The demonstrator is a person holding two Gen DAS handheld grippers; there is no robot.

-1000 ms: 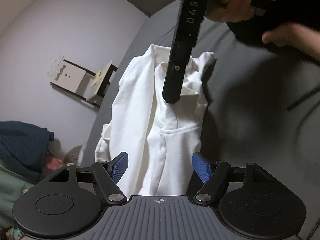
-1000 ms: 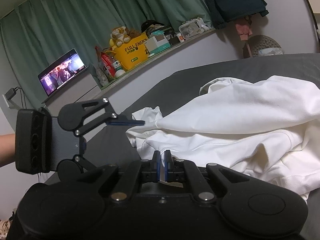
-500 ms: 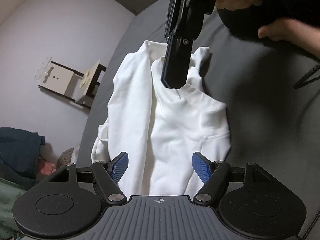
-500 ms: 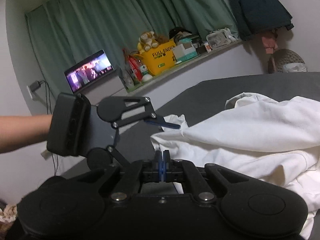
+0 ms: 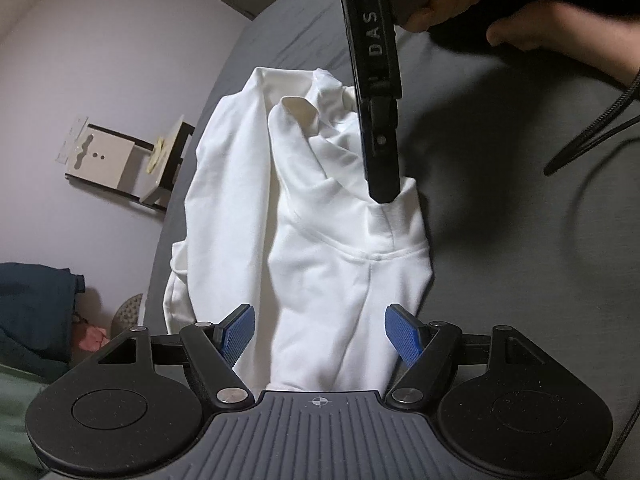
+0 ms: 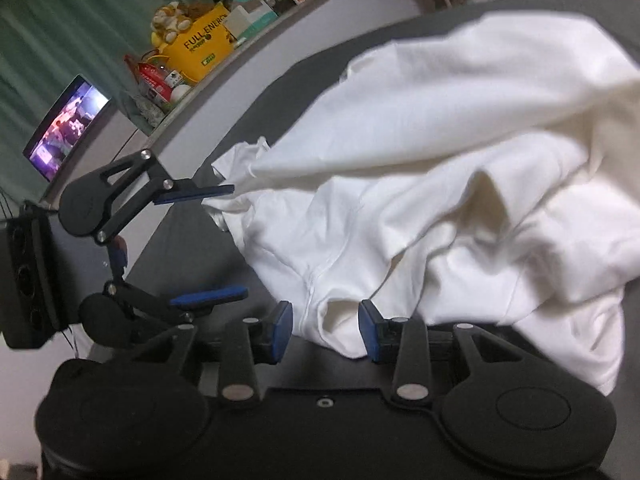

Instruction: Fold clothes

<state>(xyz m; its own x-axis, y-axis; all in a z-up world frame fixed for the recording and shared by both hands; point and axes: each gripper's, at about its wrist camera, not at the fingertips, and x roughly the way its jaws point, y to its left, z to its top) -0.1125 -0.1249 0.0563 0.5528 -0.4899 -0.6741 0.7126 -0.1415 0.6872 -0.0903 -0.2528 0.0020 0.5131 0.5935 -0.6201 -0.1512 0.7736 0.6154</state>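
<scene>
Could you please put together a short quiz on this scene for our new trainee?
1. True or false: the left gripper is shut on the white garment.
2. The garment lies on: A) grey sheet, B) wooden table, C) tiled floor.
3. What sits between the open jaws of the right gripper?
Key: 1 false, its jaws stand open; 2 A; 3 a fold of the garment.

garment (image 5: 320, 264): plain white | bed sheet (image 5: 520, 240): grey | tool pads (image 5: 402, 334): blue | curtain (image 6: 60, 32): green
</scene>
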